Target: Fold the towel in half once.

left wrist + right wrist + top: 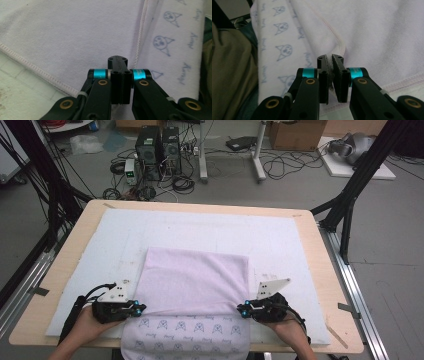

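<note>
One fold of the towel (pixel 192 287) is done; left gripper (pixel 136 309) at eight o'clock and right gripper (pixel 244 309) at four o'clock clamp its corners, further folding remains.

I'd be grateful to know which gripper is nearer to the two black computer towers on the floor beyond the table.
Left. The left gripper sits at the towel's left edge, almost below the computer towers; the right gripper, at the towel's right edge, lies farther off to the side.
</note>
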Action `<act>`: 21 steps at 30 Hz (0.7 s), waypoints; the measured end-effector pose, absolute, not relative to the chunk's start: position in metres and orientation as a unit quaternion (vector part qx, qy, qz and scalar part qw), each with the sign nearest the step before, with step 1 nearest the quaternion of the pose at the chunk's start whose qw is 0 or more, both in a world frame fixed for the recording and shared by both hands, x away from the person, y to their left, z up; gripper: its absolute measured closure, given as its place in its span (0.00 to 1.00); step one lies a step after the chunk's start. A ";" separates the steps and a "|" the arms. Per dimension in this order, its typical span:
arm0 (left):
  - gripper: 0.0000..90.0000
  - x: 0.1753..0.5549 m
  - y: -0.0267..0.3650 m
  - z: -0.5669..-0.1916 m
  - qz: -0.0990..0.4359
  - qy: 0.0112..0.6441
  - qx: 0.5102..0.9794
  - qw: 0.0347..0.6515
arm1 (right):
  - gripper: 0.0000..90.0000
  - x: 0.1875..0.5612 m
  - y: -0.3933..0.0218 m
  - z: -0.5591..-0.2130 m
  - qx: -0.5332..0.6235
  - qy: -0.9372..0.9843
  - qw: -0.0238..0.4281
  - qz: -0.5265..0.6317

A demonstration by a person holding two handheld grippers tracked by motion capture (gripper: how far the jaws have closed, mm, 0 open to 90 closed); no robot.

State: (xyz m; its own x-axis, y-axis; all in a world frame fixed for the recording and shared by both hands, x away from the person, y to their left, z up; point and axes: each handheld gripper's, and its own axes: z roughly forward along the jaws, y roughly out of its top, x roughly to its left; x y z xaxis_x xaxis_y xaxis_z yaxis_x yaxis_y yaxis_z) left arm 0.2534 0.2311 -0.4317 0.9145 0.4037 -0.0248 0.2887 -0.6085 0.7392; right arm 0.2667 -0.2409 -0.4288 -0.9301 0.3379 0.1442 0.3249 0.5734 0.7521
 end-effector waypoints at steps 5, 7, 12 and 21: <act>0.96 0.235 0.235 -0.422 0.069 0.183 0.891 0.411 | 0.88 0.248 -0.253 -0.422 0.172 0.876 -0.008 0.450; 0.85 0.237 0.237 -0.418 0.073 0.185 0.886 0.419 | 0.82 0.246 -0.256 -0.418 0.176 0.871 -0.011 0.458; 0.71 0.256 0.234 -0.408 0.093 0.207 0.873 0.432 | 0.69 0.261 -0.258 -0.406 0.190 0.853 0.001 0.486; 0.66 0.327 0.225 -0.406 0.129 0.272 0.851 0.430 | 0.57 0.328 -0.254 -0.409 0.247 0.857 0.071 0.447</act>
State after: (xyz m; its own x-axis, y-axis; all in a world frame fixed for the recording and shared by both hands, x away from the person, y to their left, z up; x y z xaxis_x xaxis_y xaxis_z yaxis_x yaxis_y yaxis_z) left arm 0.3269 0.2253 -0.4061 0.8190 0.5736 -0.0141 0.3512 -0.4817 0.8029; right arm 0.3277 -0.2537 -0.4092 -0.8675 0.4874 0.0993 0.3604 0.4784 0.8008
